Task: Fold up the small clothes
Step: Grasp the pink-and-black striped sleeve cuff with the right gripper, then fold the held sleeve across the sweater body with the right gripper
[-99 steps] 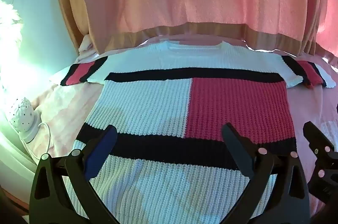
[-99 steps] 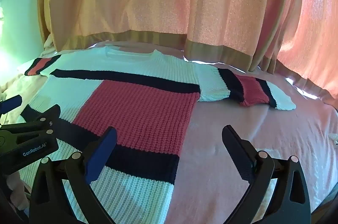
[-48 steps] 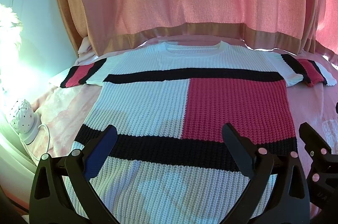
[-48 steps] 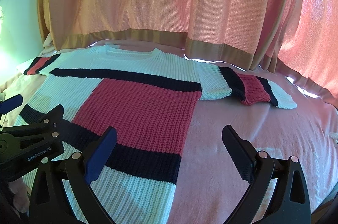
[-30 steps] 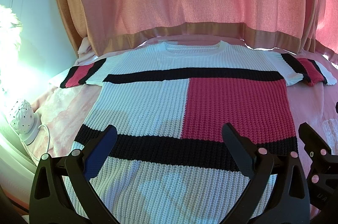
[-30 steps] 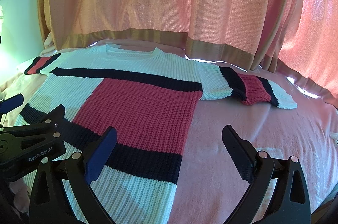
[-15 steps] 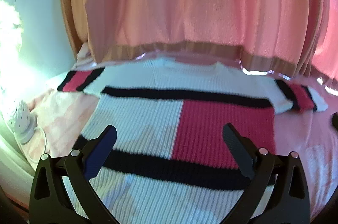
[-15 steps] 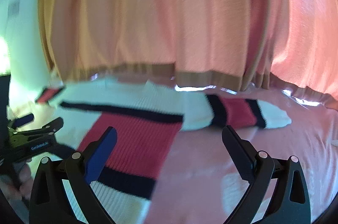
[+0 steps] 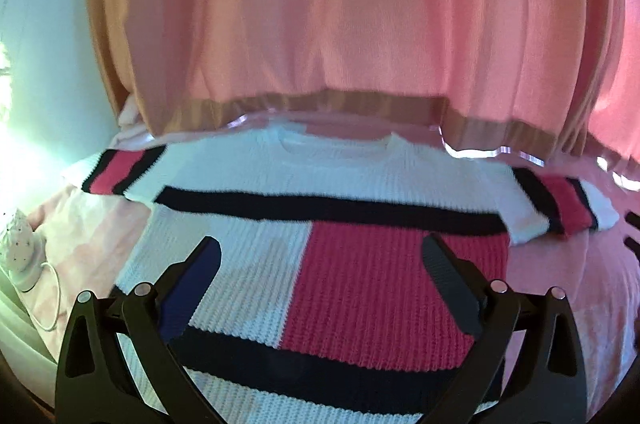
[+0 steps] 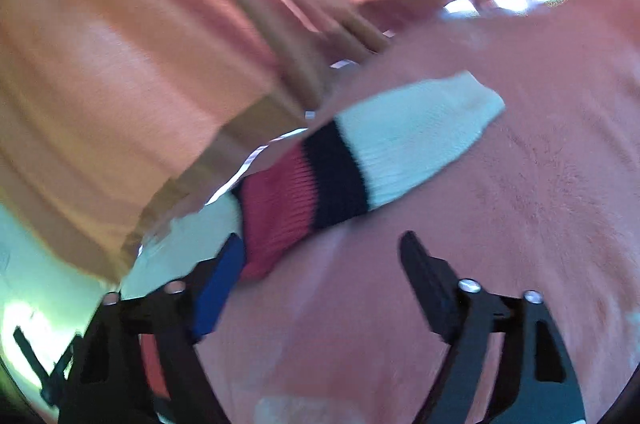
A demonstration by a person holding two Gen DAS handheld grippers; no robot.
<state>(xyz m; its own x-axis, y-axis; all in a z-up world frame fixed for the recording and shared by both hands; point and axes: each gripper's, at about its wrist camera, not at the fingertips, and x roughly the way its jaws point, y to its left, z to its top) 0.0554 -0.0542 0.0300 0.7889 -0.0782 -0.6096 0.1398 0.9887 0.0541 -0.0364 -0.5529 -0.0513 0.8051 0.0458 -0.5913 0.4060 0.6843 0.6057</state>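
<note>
I see a chunky ribbed knit sweater in white, black and raspberry-red blocks (image 9: 320, 224) lying flat, front up, on a pink bedspread (image 9: 580, 288). Its round white neckline points away from me toward the far edge of the bed, where salmon-pink curtains with a tan hem band (image 9: 340, 24) hang down. A black stripe crosses the chest; below it the body splits into a white panel on the left and a red panel on the right, then a second black band and a white hem nearest me. Both short sleeves are spread out sideways, each banded black, red, black and ending in a white cuff.

My left gripper (image 9: 320, 264) hovers over the middle of the sweater with its jaws wide apart and nothing between them.

My right gripper (image 10: 320, 256) is tilted over, at the sweater's right sleeve (image 10: 360, 164), which lies flat on the bedspread. Its jaws are closing; the blue-padded finger (image 10: 218, 288) sits just at the sleeve's near edge, in front of the red band, and only bare bedspread shows between the jaws. This view is blurred.

A small white dotted lamp with a white cord (image 9: 20, 256) sits at the left edge of the bed.
</note>
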